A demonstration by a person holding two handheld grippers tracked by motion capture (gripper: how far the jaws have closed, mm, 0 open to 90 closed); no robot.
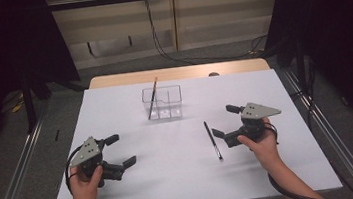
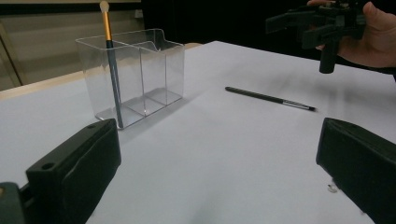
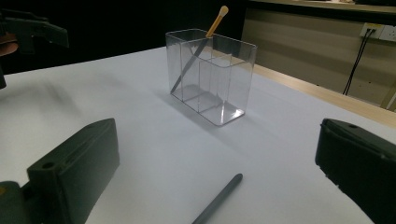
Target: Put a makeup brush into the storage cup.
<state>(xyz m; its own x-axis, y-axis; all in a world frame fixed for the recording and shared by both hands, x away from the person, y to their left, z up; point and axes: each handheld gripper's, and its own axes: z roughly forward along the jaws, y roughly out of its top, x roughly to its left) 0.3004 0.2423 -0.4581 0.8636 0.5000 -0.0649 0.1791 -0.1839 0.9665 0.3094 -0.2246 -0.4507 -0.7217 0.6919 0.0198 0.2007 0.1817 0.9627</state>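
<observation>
A clear plastic organizer box [image 1: 163, 102] [image 2: 135, 74] [image 3: 212, 77] with compartments stands at the table's far middle. One brush with a gold ferrule [image 1: 152, 97] [image 2: 111, 70] [image 3: 198, 49] leans in its left compartment. A dark thin brush [image 1: 213, 140] [image 2: 269, 98] [image 3: 217, 199] lies flat on the white table, just left of my right gripper [image 1: 223, 122], which is open and empty. My left gripper [image 1: 121, 150] sits near the front left, open, nothing between its jaws.
The white tabletop [image 1: 183, 174] ends in a wooden strip [image 1: 176, 73] at the far edge. Metal rails [image 1: 15, 163] run along both sides of the table. Cables [image 1: 169, 55] hang on the far wall.
</observation>
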